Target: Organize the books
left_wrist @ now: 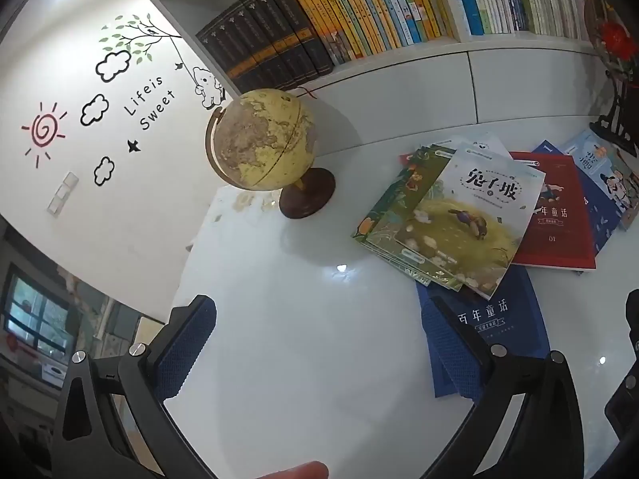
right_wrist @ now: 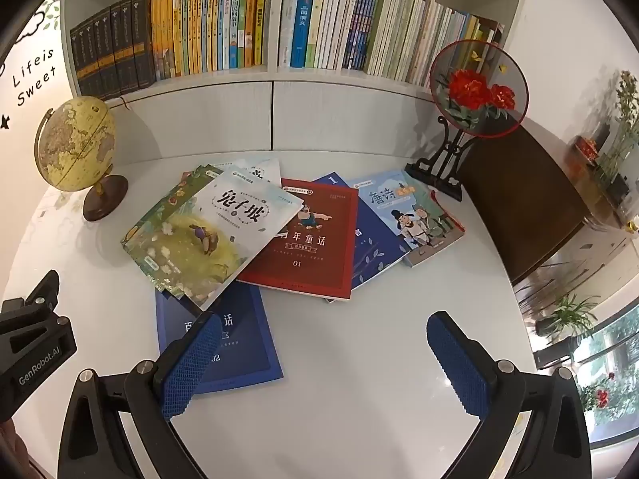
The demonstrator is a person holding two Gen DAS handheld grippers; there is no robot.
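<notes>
Several books lie scattered and overlapping on the white table (right_wrist: 359, 359). A white and green rabbit book (right_wrist: 211, 231) lies on top, beside a red book (right_wrist: 311, 239), a dark blue book (right_wrist: 375, 243) and a light blue poetry book (right_wrist: 411, 211). Nearest to me is a blue book (right_wrist: 239, 343). My right gripper (right_wrist: 325, 363) is open over the table's front, its left finger in front of that blue book (left_wrist: 491, 319). My left gripper (left_wrist: 319, 347) is open too, left of the pile, nothing between its fingers. The rabbit book (left_wrist: 459, 219) shows to its right.
A globe (left_wrist: 259, 143) on a dark wooden base stands at the table's left. A round fan ornament (right_wrist: 475, 88) on a black stand is at the back right. Behind the table a white bookshelf (right_wrist: 275, 72) holds upright books. A dark wooden cabinet (right_wrist: 527, 199) stands right.
</notes>
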